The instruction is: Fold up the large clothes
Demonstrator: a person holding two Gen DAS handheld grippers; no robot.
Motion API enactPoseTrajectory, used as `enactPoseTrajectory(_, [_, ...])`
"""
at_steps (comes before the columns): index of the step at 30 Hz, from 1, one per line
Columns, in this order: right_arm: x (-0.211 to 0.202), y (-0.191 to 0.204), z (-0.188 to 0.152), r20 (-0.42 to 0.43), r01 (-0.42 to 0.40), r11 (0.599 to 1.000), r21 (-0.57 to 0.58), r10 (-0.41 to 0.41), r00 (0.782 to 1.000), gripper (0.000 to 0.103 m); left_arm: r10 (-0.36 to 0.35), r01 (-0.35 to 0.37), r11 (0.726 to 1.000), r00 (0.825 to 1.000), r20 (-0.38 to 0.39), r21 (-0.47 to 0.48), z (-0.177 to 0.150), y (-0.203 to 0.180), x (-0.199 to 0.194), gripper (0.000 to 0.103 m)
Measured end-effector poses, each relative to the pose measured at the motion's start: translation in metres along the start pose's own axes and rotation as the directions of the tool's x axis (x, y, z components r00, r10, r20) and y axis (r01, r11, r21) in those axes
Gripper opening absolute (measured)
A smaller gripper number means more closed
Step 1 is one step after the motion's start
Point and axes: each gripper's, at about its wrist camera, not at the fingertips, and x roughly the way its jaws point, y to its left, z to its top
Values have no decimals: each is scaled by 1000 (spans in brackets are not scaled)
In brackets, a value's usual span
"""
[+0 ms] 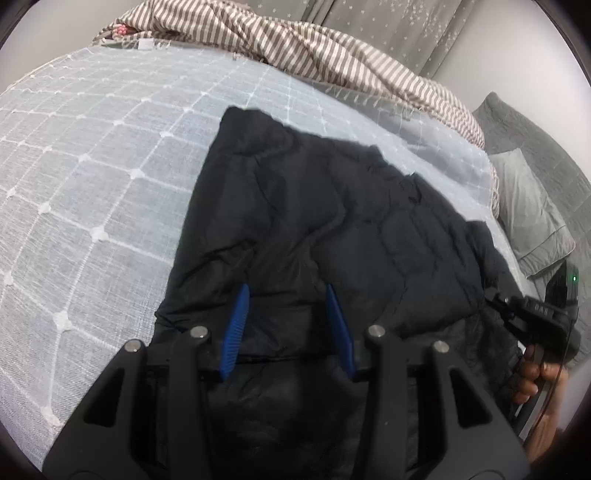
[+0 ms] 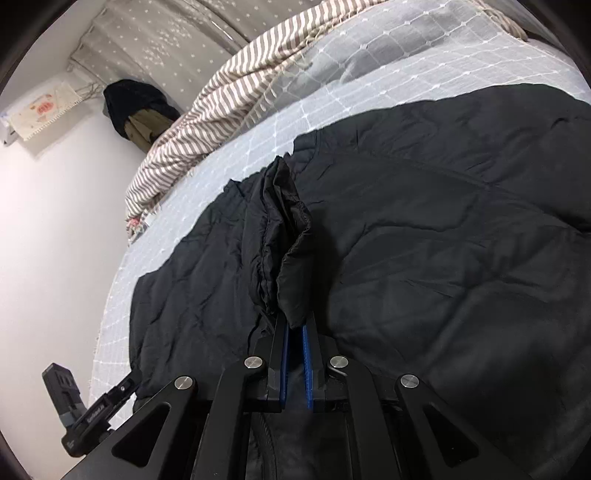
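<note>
Two grippers over one black puffer jacket (image 1: 332, 221) spread on a bed with a pale grey checked bedspread (image 1: 92, 166).

Left wrist view: left gripper (image 1: 286, 295) has its blue fingers (image 1: 234, 328) spread apart, nothing between them, hovering low over the near part of the jacket. Jacket lies flat, partly folded, one layer lapped over another. Striped blanket (image 1: 295, 48) bunched along the far edge of the bed, grey pillows (image 1: 528, 206) to the right, star-print curtain (image 1: 388, 26) behind. Right gripper (image 1: 532, 314) visible at the right edge, at the jacket's edge, a hand (image 1: 532, 376) on its handle; its fingertips not readable from here.

Right wrist view: right gripper (image 2: 295, 325) has its blue fingers (image 2: 306, 354) drawn close together, clamped on a bunched ridge of jacket (image 2: 424, 240) fabric that stands up between them. Rest of the jacket lies wide on the bedspread (image 2: 424, 66). Striped blanket (image 2: 221, 103) beyond, dark clothes (image 2: 136, 107) hanging at the white wall, curtain (image 2: 166, 33) top left. Left gripper (image 2: 99, 406) shows bottom left, by the jacket's edge.
</note>
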Motion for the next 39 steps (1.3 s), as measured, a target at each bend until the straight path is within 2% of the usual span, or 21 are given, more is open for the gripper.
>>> enactPoseTrajectory(3, [-11, -3, 2, -8, -51, 998, 25, 51, 999, 6, 3, -5, 999, 999, 47, 34, 0, -4, -9, 45])
enactPoseTrajectory(5, [-13, -9, 2, -23, -62, 996, 65, 63, 998, 10, 38, -39, 997, 999, 30, 59, -2, -4, -3, 46])
enactPoseTrajectory(7, [-14, -19, 0, -44, -1, 997, 82, 5, 999, 13, 43, -43, 998, 999, -8, 39, -3, 1, 6, 46])
enactPoseTrajectory(9, [-19, -30, -1, -46, 107, 991, 78, -103, 994, 13, 47, -46, 998, 999, -21, 31, -3, 2, 9, 47])
enactPoseTrajectory(11, [-29, -40, 0, -37, 140, 986, 86, -137, 990, 13, 50, -49, 998, 999, -17, 45, -3, -3, 4, 58])
enactPoseTrajectory(13, [-40, -49, 2, -27, 129, 986, 103, -127, 992, 16, 54, -54, 997, 999, 3, 50, -3, -8, -4, 78])
enactPoseTrajectory(14, [-50, -53, 2, -17, 136, 985, 104, -135, 991, 17, 57, -58, 997, 998, 11, 56, -4, -11, -8, 80])
enactPoseTrajectory(17, [-75, -67, 12, 25, 153, 980, 128, -157, 987, 35, 73, -74, 994, 997, 18, 82, -6, -20, -16, 82])
enactPoseTrajectory(19, [-99, -86, 18, 71, 162, 971, 176, -177, 982, 68, 82, -84, 992, 996, 30, 89, -8, -25, -22, 88])
enactPoseTrajectory(20, [-111, -97, 21, 102, 175, 964, 201, -199, 975, 72, 83, -86, 992, 996, 36, 90, -7, -27, -25, 89])
enactPoseTrajectory(22, [-126, -113, 25, 139, 204, 950, 235, -240, 961, 72, 82, -87, 992, 995, 57, 94, -8, -33, -31, 96])
enactPoseTrajectory(24, [-143, -138, 28, 155, 234, 929, 287, -286, 946, 72, 92, -99, 990, 993, 72, 97, -8, -39, -35, 101])
enactPoseTrajectory(28, [-166, -186, 34, 164, 284, 875, 391, -370, 915, 72, 112, -121, 985, 991, 78, 123, -11, -47, -31, 102])
enactPoseTrajectory(33, [-192, -248, 40, 135, 372, 773, 514, -501, 855, 74, 122, -133, 982, 989, 88, 136, -16, -51, -25, 102])
enactPoseTrajectory(36, [-201, -278, 36, 119, 393, 720, 572, -547, 829, 76, 112, -125, 982, 989, 98, 142, -20, -54, -23, 102])
enactPoseTrajectory(38, [-202, -298, 34, 107, 391, 691, 609, -559, 822, 77, 110, -125, 980, 989, 99, 153, -22, -56, -22, 102])
enactPoseTrajectory(39, [-203, -307, 33, 106, 378, 684, 624, -553, 826, 77, 113, -128, 979, 989, 100, 160, -23, -57, -22, 102])
